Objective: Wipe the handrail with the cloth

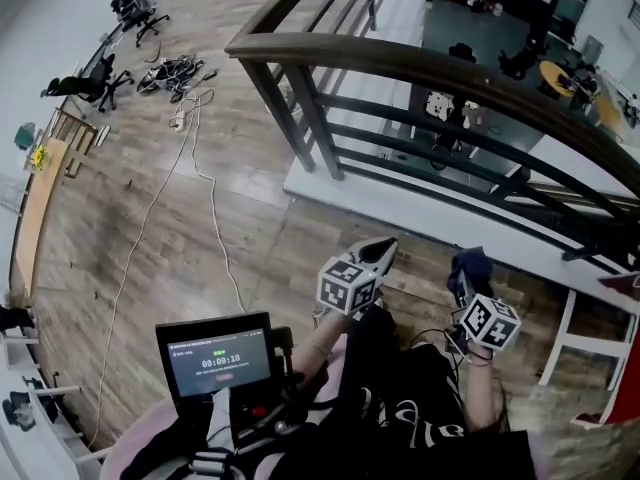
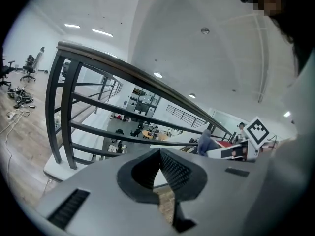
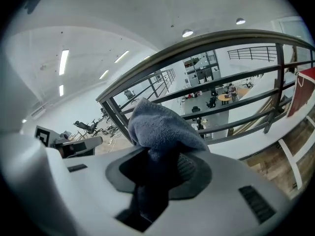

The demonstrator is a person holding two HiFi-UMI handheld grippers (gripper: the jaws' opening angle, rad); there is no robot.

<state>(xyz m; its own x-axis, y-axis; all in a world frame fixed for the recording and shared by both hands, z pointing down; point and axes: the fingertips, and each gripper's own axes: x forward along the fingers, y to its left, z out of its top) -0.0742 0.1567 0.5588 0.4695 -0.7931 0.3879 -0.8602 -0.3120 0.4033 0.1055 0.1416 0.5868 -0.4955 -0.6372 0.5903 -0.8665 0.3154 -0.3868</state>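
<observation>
Screen [image 1: 218, 356]: nearest to us, at the lower left of the head view. It is a small lit display on a mount against the person's body.
Left gripper [image 1: 383, 247]: low centre of the head view. In its own view we see the jaws pressed together at the tips, with nothing between them.
Right gripper [image 1: 466, 268]: just right of the left one, its jaws pinching the cloth.
Cloth [image 3: 158, 127]: blue-grey and bunched, rising out of the right jaws. In the head view we see it as a dark tuft, apart from the handrail.
Handrail [image 1: 400, 63]: a dark curved top rail sweeping from upper centre to the right edge of the head view, with slanted bars beneath.
Floor [image 1: 120, 218]: wood planks on the left side — a white cable [image 1: 165, 198] runs up them toward a tangle of cables [image 1: 175, 71].
Office chairs [image 1: 95, 83]: farthest, at the upper left.
</observation>
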